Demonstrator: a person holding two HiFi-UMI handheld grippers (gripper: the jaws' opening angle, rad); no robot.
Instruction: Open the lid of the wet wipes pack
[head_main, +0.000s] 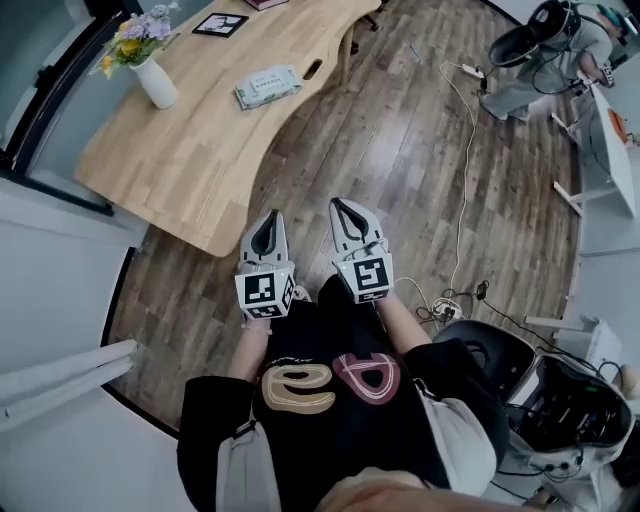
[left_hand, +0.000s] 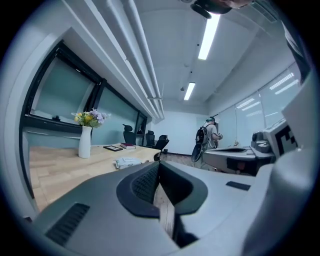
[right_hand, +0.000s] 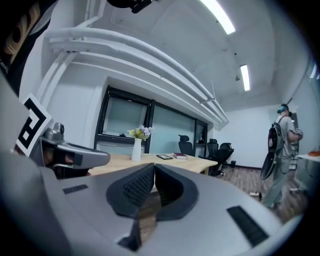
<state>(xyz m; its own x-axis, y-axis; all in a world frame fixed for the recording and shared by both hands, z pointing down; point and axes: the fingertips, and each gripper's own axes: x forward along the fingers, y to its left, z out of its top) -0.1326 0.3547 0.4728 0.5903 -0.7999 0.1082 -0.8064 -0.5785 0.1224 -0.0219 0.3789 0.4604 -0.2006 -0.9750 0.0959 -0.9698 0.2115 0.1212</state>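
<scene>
The wet wipes pack lies flat on the light wooden table, far ahead of both grippers; in the left gripper view the pack shows small above the left jaw. My left gripper and right gripper hover side by side over the wooden floor, close to the person's body and short of the table's front edge. Both point roughly level toward the table. The left gripper and the right gripper are shut, tips meeting, with nothing between them. The right gripper view does not show the pack.
A white vase with flowers stands on the table left of the pack, a framed picture and a book further back. Office chairs stand beyond the table. Another person is at the far right, and cables run across the floor.
</scene>
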